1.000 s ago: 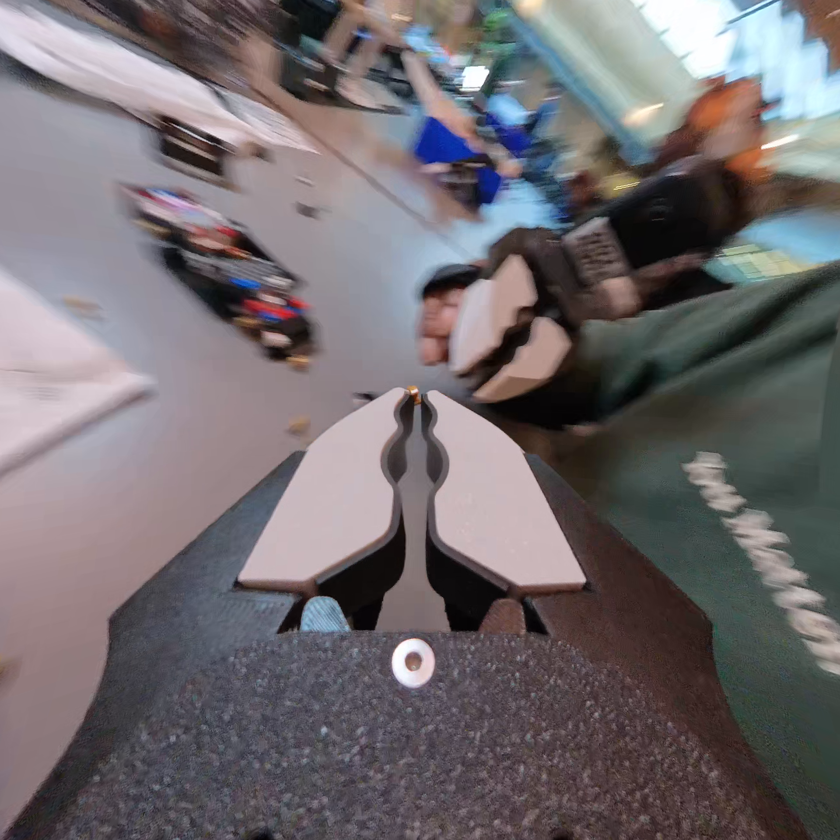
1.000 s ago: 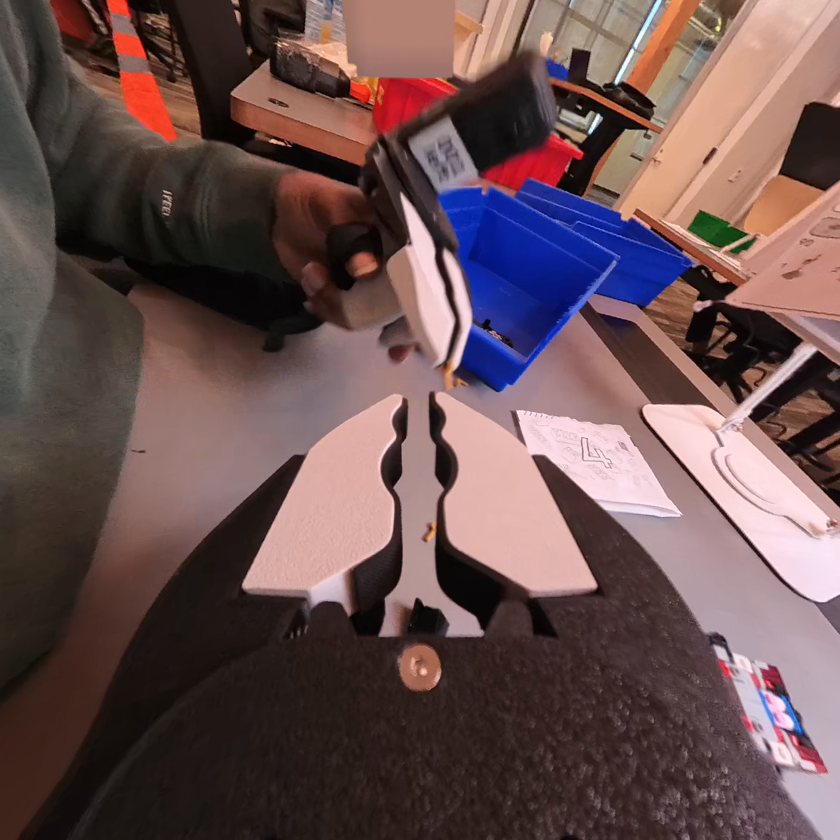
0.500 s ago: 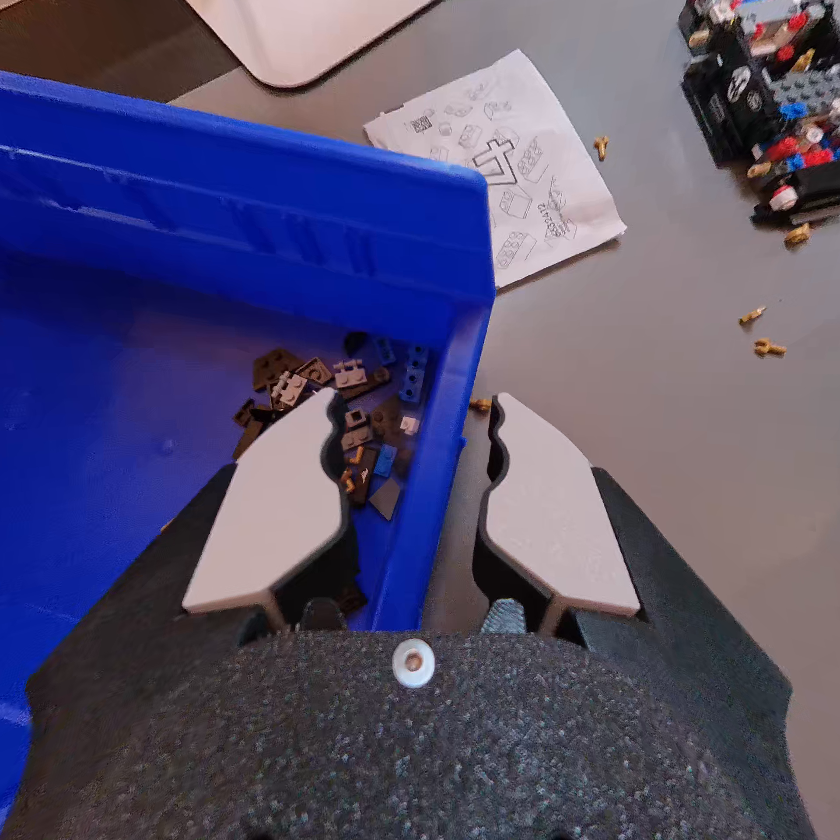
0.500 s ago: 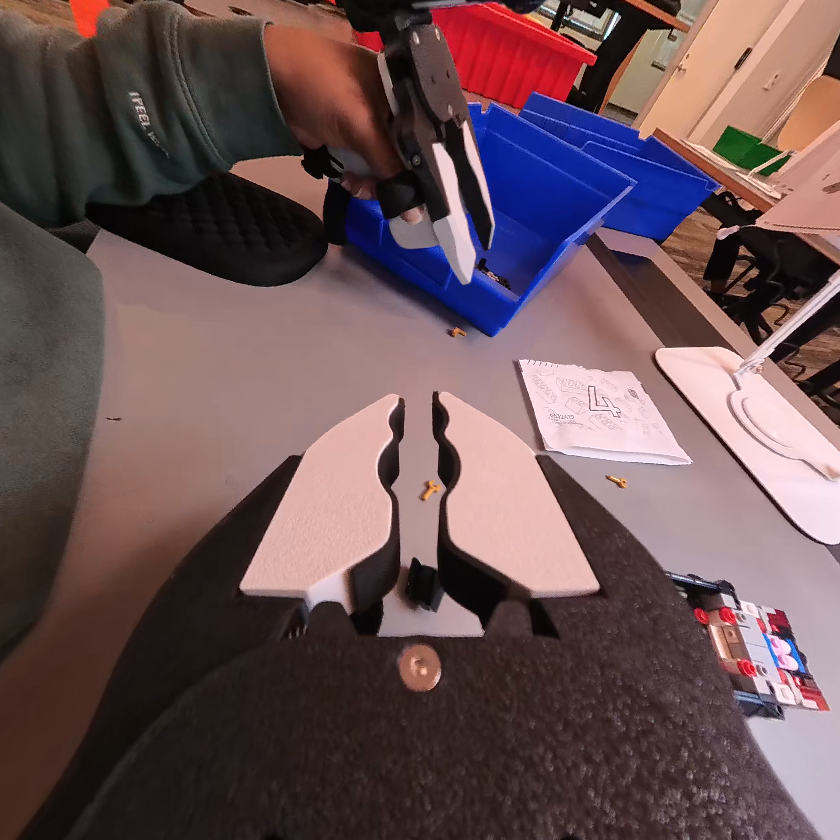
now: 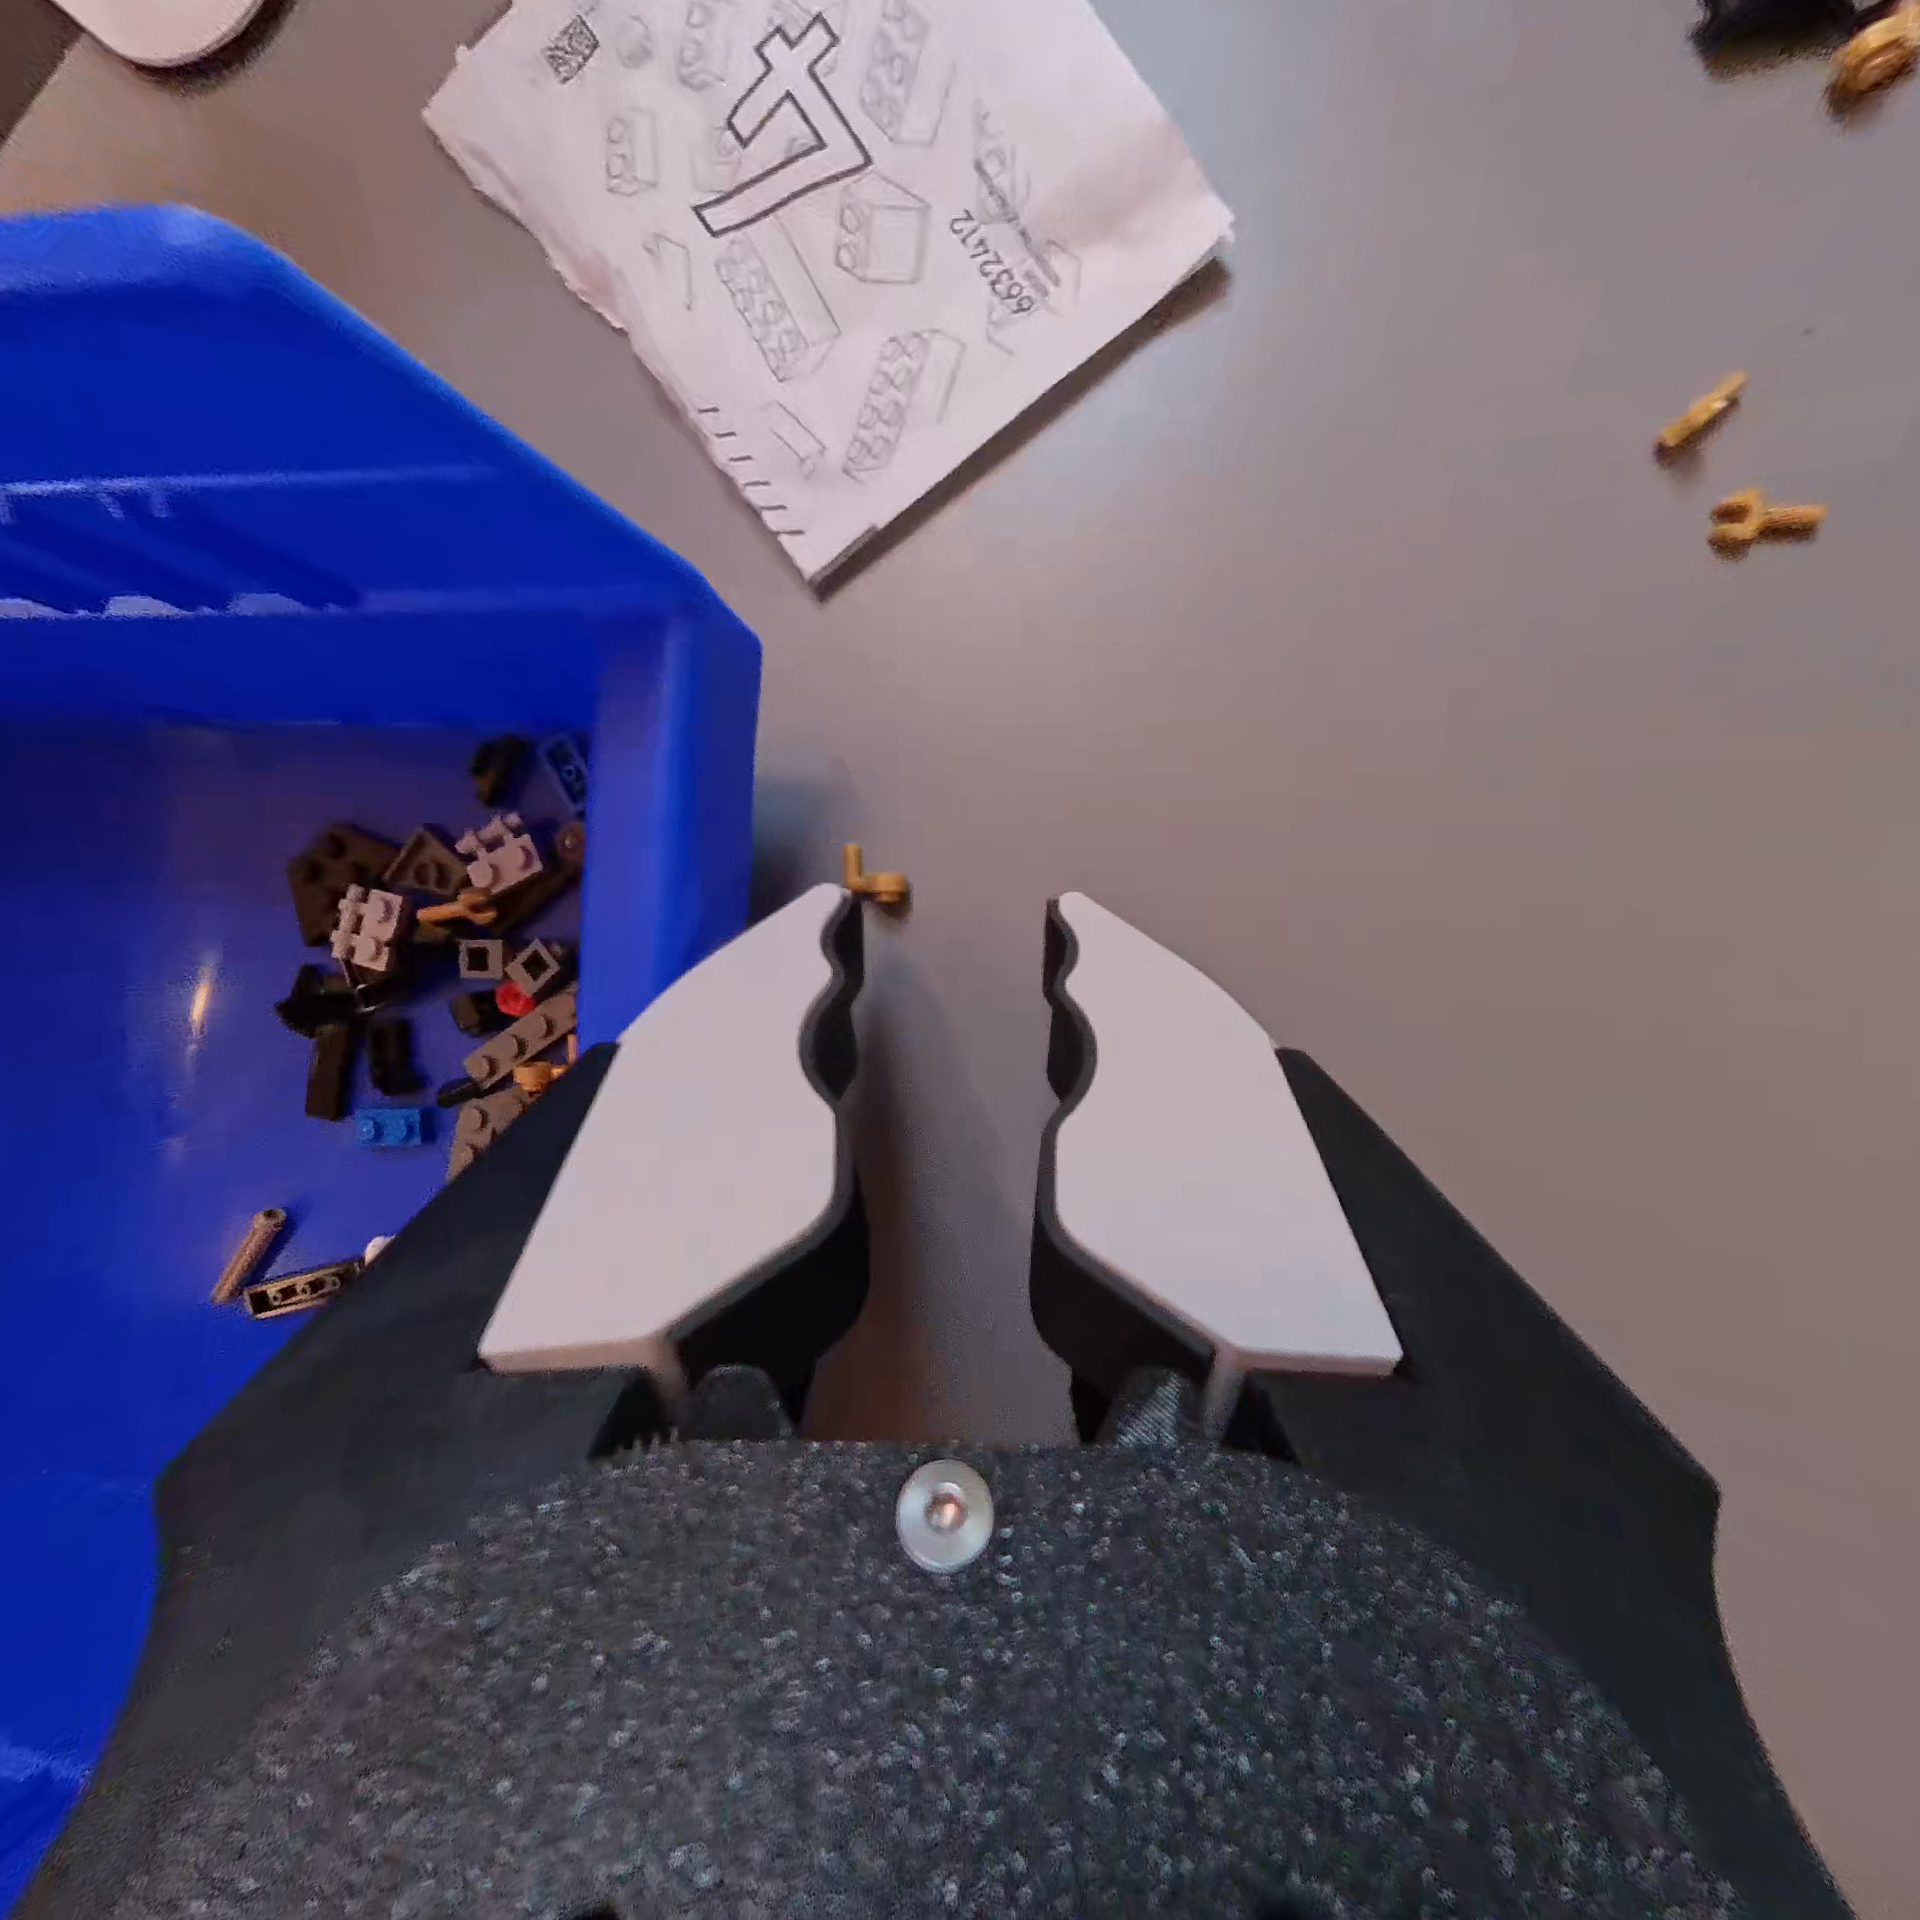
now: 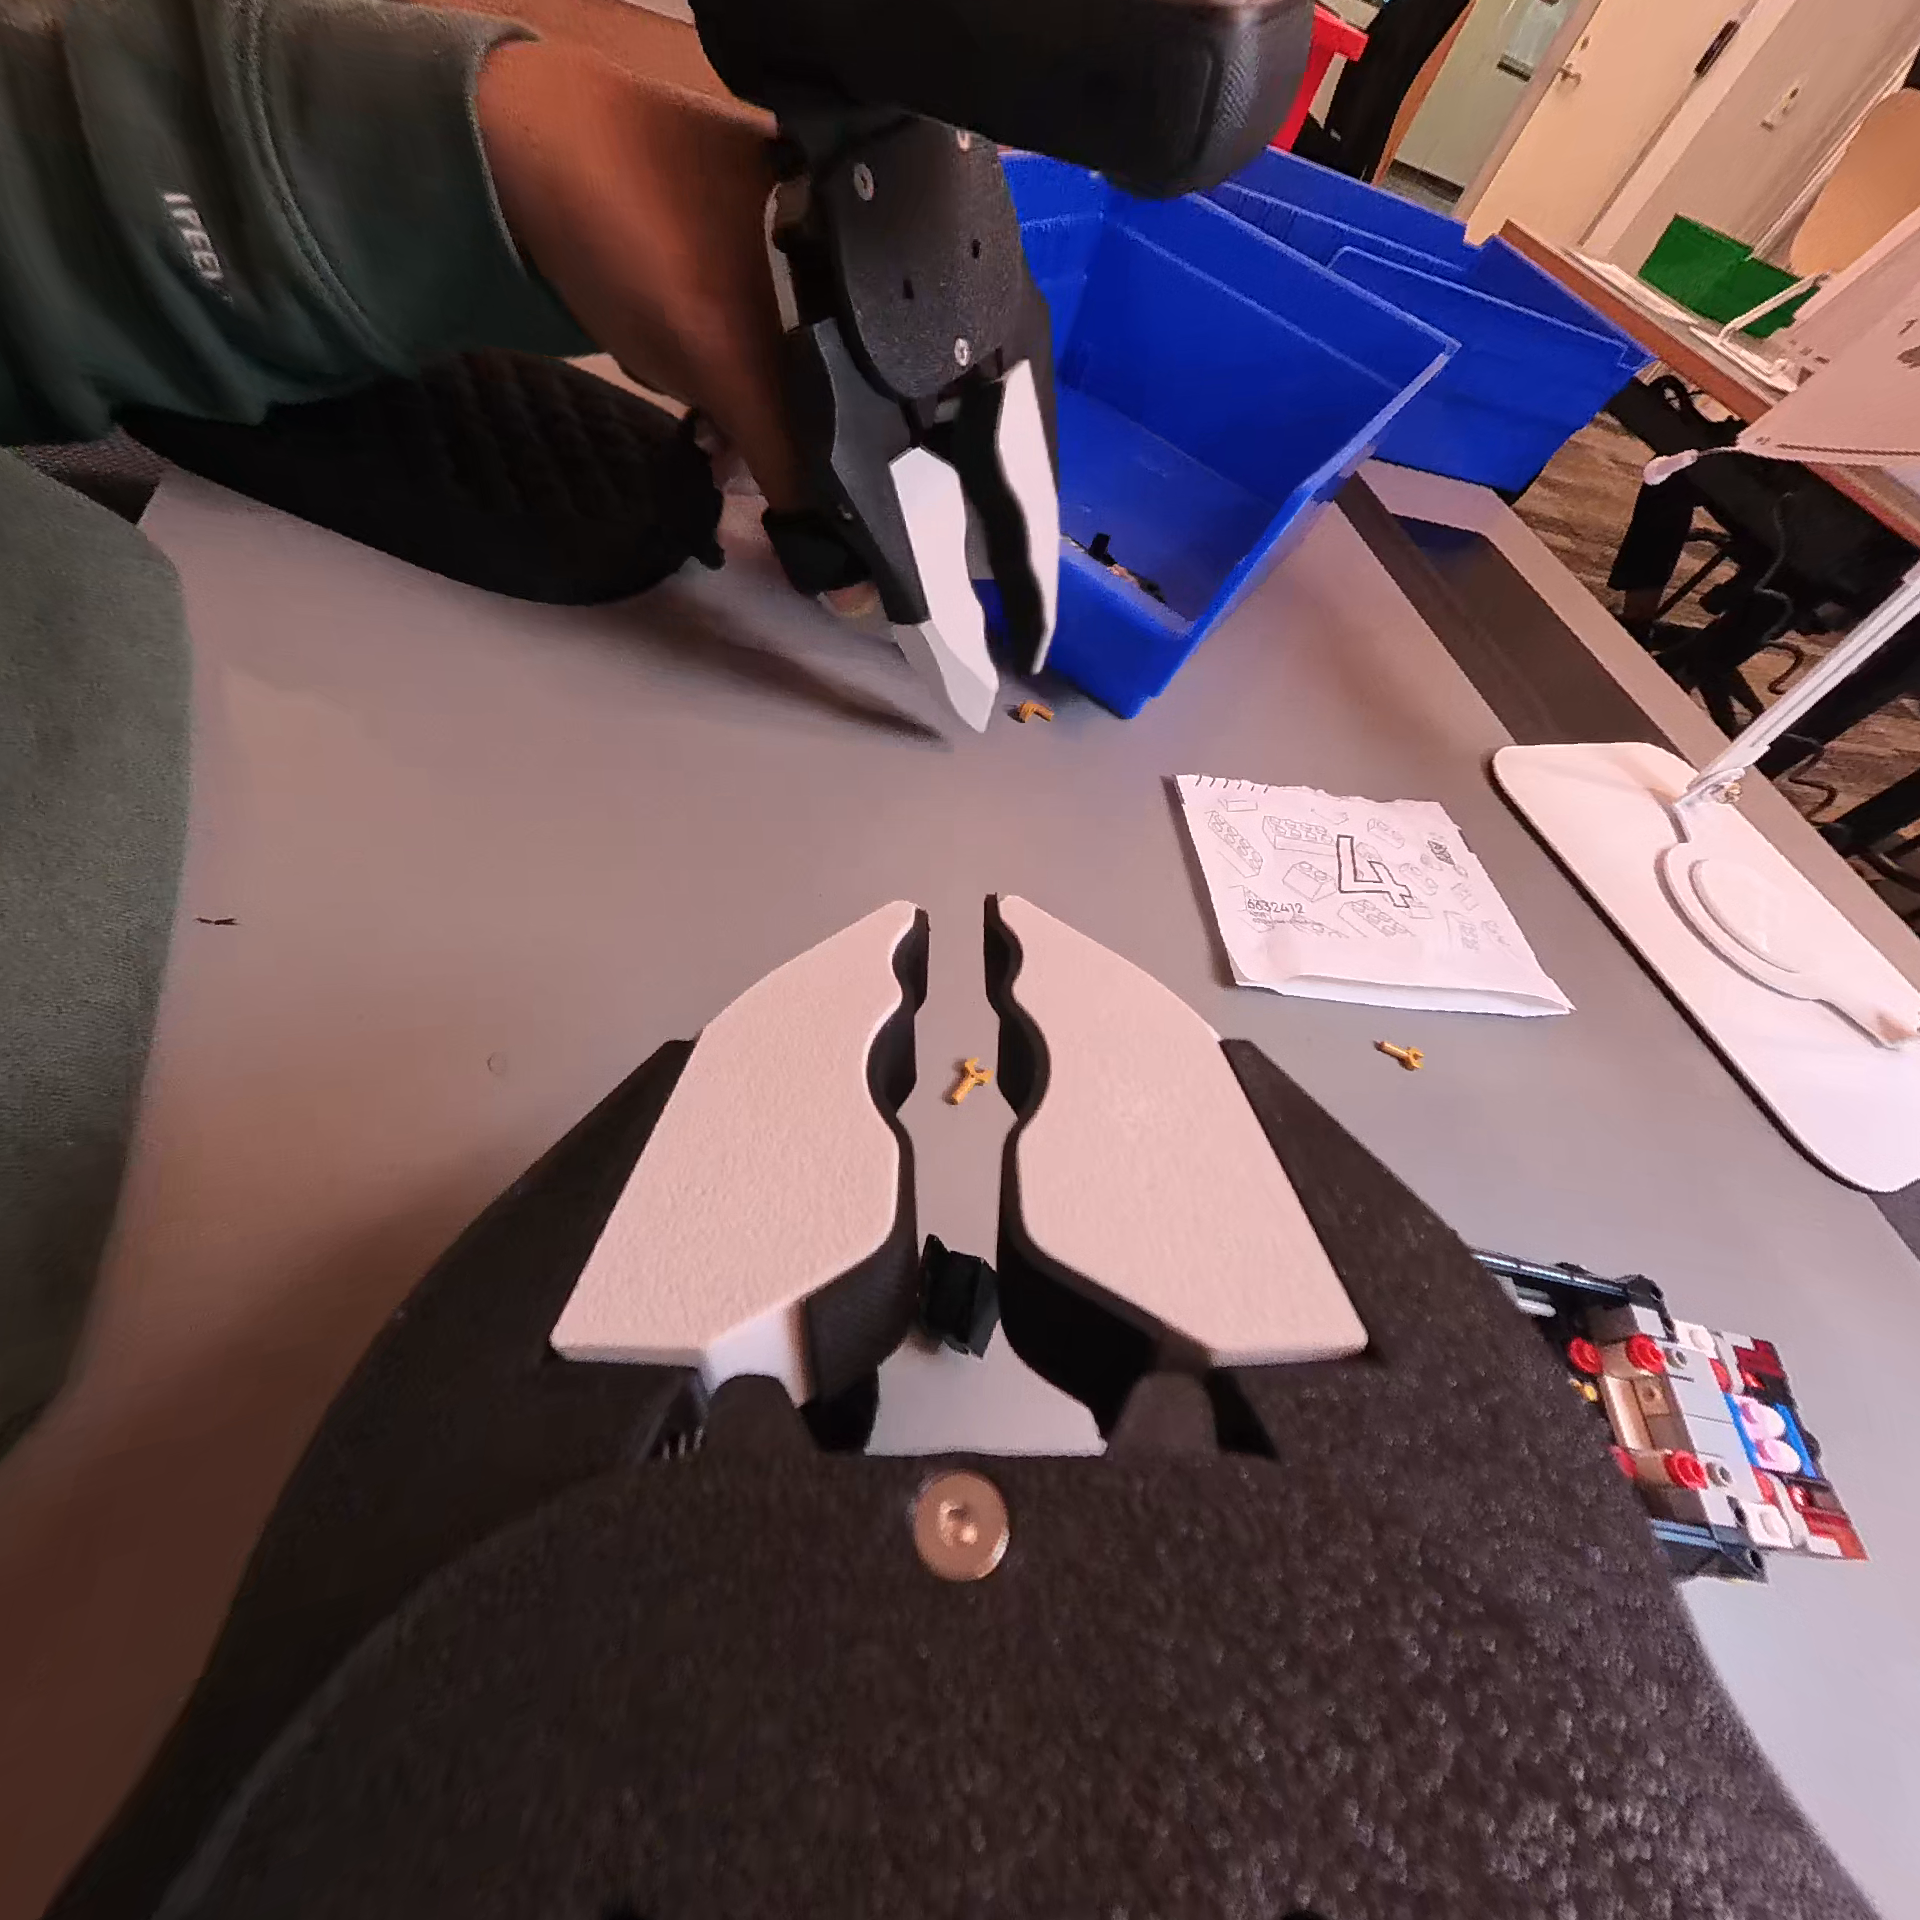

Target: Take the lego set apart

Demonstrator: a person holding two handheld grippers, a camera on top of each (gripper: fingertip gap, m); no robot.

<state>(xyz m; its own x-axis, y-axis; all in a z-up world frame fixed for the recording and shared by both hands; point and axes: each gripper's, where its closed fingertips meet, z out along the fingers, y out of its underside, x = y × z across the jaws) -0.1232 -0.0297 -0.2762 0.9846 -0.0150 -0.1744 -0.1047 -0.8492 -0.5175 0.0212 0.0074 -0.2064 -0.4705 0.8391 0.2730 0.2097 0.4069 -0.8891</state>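
Note:
My left gripper (image 5: pixel 951 914) is open and empty, pointing down at the grey table just right of the blue bin (image 5: pixel 312 540). A small gold lego piece (image 5: pixel 878 883) lies on the table at the bin's corner, just beyond my left fingertip. It also shows in the right wrist view (image 6: pixel 1034 712) under the left gripper (image 6: pixel 1003 691). My right gripper (image 6: pixel 956 914) is almost shut with a narrow gap and holds nothing. The partly built lego set (image 6: pixel 1714 1434) sits to its right. A gold piece (image 6: pixel 971 1081) and a black piece (image 6: pixel 961 1304) lie on the table beneath its fingers.
Several loose lego pieces (image 5: pixel 436 977) lie in the bin. A printed white paper bag (image 5: pixel 831 239) lies beyond it. Two gold pieces (image 5: pixel 1699 416) (image 5: pixel 1761 520) lie at the right. A white lamp base (image 6: pixel 1766 935) is at the far right, and more blue bins (image 6: pixel 1475 301) stand behind. Spacing between my two grippers at the tips: around 15 cm. The gold piece (image 6: pixel 971 1081) sits 8 cm or so from the ends of my right fingers. Look for it in the left wrist view (image 5: pixel 1748 515) too.
My left gripper swung down to the bin's corner and opened, letting go of the gold piece, which now lies on the table beside the bin. It then shifted right, off the bin. My right gripper stays almost shut.

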